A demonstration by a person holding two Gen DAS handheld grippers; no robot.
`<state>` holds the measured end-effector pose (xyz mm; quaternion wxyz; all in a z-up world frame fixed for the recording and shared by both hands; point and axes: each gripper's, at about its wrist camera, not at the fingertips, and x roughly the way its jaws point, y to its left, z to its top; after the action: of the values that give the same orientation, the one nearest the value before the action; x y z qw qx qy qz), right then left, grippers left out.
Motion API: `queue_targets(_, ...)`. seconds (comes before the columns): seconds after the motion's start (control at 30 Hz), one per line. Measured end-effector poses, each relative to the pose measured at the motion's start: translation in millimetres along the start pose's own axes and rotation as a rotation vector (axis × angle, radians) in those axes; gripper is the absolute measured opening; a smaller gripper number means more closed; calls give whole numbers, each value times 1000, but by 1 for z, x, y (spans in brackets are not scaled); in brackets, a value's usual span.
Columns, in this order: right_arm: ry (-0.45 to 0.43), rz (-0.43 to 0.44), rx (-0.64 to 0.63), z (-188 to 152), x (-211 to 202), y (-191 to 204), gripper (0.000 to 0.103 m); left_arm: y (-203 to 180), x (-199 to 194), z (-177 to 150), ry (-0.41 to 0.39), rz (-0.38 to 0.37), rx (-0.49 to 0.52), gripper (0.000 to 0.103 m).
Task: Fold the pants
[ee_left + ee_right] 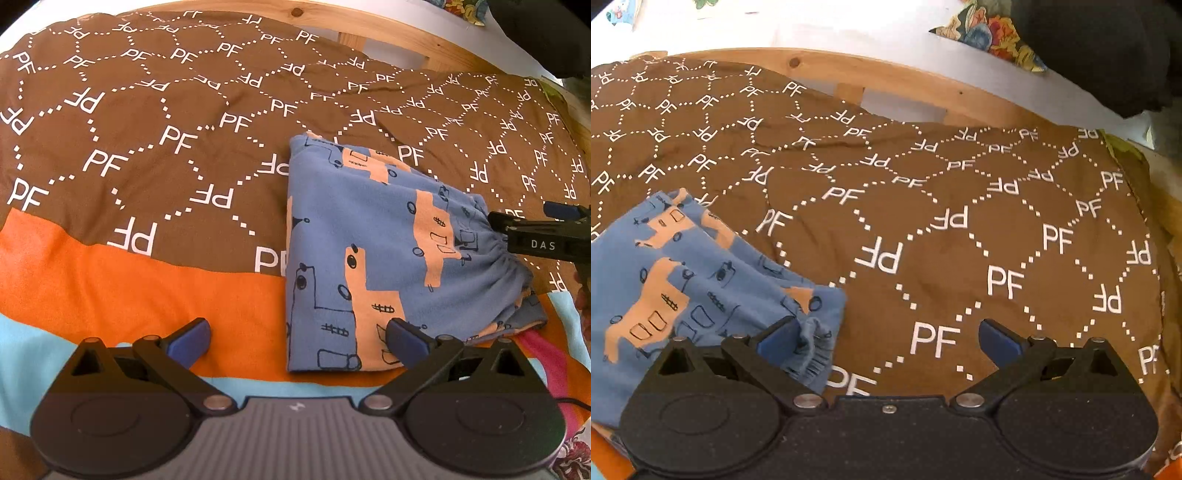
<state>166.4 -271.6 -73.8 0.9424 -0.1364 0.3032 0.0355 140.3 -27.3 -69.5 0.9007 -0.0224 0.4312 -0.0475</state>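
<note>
Left wrist view shows the pants (369, 251) folded compact at centre right on the bed (147, 147). Both the left gripper (297, 341) and right gripper (888, 338) fingers gape wide, holding nothing. Judged nearly done: press the bunched waistband flat, don't drag.

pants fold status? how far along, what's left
Mostly done: the pants lie folded into a compact stack on the brown bedspread. In hand: nothing gripped. The left gripper is open at the near edge; the right gripper is open, one finger by the gathered waistband. Left: perhaps squaring the loose waistband end, then backing away.
</note>
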Motion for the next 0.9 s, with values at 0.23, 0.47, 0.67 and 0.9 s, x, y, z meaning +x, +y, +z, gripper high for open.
queue_targets(0.23, -37, 19, 130, -13, -24, -17, 102, -1, -1, 1, -1, 2, 4, 103)
queue_targets(0.47, -45, 201, 209, -22, -36, -31, 102, 17, -14, 13, -8, -134, -156, 103)
queue_targets(0.67, 6, 478, 187, 8, 0, -37, 102, 30, -9, 17, -27, -199, -211, 103)
queue_targets(0.9, 127, 619, 300, 18, 48, -45, 102, 32, -4, 15, -41, -255, -197, 103)
